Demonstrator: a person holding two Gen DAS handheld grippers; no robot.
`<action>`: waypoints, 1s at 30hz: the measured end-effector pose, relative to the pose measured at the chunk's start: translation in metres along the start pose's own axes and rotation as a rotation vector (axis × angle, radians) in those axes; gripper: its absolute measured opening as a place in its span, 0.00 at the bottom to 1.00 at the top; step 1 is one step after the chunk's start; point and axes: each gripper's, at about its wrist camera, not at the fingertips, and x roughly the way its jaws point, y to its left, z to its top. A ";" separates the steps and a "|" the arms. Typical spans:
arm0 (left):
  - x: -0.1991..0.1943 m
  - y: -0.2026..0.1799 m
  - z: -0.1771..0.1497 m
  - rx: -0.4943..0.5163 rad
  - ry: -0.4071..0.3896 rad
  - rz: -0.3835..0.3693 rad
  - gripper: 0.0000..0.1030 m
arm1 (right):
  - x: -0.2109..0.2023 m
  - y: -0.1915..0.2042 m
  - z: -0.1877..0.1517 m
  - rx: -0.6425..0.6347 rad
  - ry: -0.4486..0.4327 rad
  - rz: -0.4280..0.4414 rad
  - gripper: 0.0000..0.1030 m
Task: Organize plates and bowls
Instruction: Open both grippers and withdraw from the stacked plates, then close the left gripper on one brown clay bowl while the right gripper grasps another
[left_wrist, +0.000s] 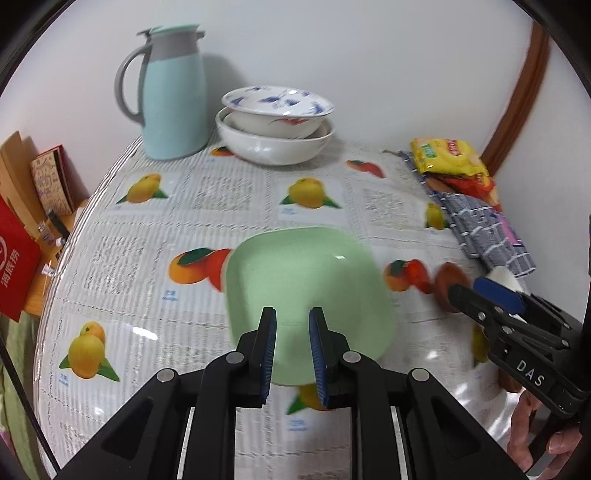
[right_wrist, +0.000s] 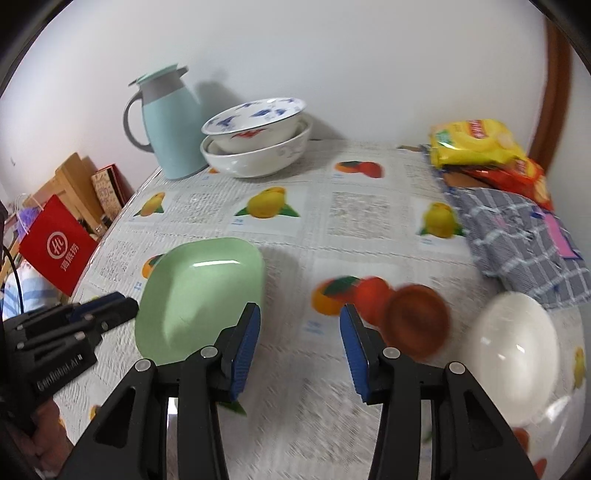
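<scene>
Plates and bowls sit in two groups on your counter (left_wrist: 236, 206). At the back, by the wall, a blue-patterned plate (left_wrist: 277, 100) rests on a smaller white bowl nested in a large white bowl (left_wrist: 275, 146), just beside the mint-green thermos jug (left_wrist: 173, 96). Near you lies the square green plate (left_wrist: 308, 295), flat on the fruit-print cloth.

Your right wrist view shows what the left barely catches: a small brown dish (right_wrist: 417, 321) and, to its right, a white bowl (right_wrist: 515, 350) close to the counter's near edge. In the left wrist view the brown dish (left_wrist: 448, 282) is partly hidden behind your right tool (left_wrist: 476, 291), and only a sliver of the white bowl peeks out above it. Both views show the checked cloth (right_wrist: 524, 240) and the yellow snack packet (right_wrist: 476, 142) at the far right.

Your left tool (left_wrist: 292, 350) is narrowly parted, its blue pads (left_wrist: 269, 354) over the green plate's near edge; whether they touch it you cannot tell from the blur. In the right wrist view it reaches the plate's left rim (right_wrist: 107, 308). Your right tool (right_wrist: 299, 349) stands wide and holds nothing, its right finger just in front of the brown dish, its left finger over the green plate's (right_wrist: 201, 291) near corner.
</scene>
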 end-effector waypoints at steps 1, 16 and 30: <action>-0.003 -0.006 -0.001 0.007 -0.004 -0.006 0.17 | -0.007 -0.007 -0.003 0.005 -0.005 -0.014 0.43; -0.009 -0.099 -0.016 0.107 0.022 -0.102 0.17 | -0.092 -0.123 -0.060 0.195 -0.053 -0.177 0.48; 0.021 -0.148 -0.016 0.152 0.067 -0.143 0.17 | -0.095 -0.197 -0.101 0.309 0.001 -0.222 0.49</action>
